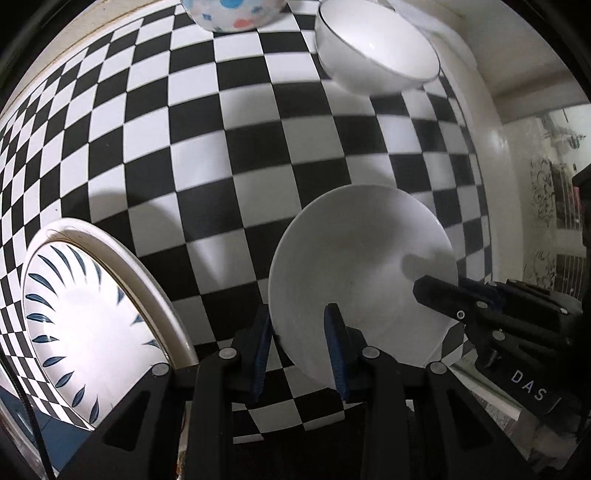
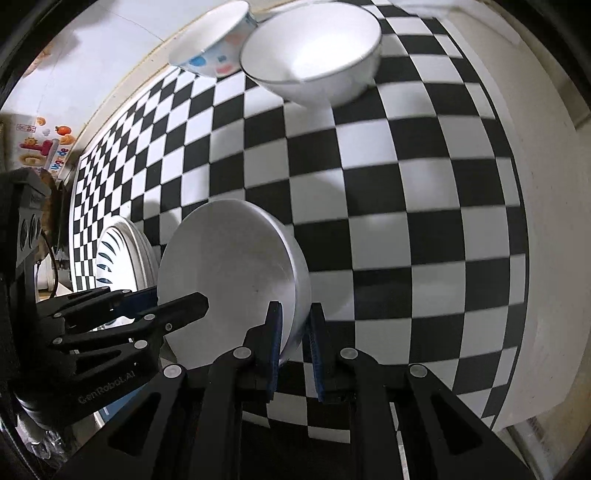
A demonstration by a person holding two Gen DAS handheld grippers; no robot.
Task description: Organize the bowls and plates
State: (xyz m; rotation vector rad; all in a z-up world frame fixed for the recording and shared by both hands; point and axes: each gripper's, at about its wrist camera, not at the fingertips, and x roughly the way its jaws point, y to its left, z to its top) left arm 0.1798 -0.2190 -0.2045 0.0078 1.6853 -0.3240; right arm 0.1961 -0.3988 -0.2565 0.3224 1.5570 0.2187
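Observation:
A plain white bowl (image 1: 362,273) is held above the checkered table between both grippers. My left gripper (image 1: 301,354) is shut on its near rim, one finger inside and one outside. My right gripper (image 2: 295,339) is shut on the opposite rim of the same bowl (image 2: 229,273). Each gripper shows in the other's view, the right (image 1: 439,291) and the left (image 2: 184,306). A plate with blue leaf marks (image 1: 88,325) lies at the left, also in the right wrist view (image 2: 118,258). A white bowl with a dark rim line (image 1: 376,55) and a dotted bowl (image 1: 232,14) stand at the far side.
The black-and-white checkered table (image 1: 240,147) ends at a white edge on the right (image 1: 495,166). In the right wrist view the dark-rimmed bowl (image 2: 314,55) touches the dotted bowl (image 2: 214,44). A wall with stickers (image 2: 40,144) is at the left.

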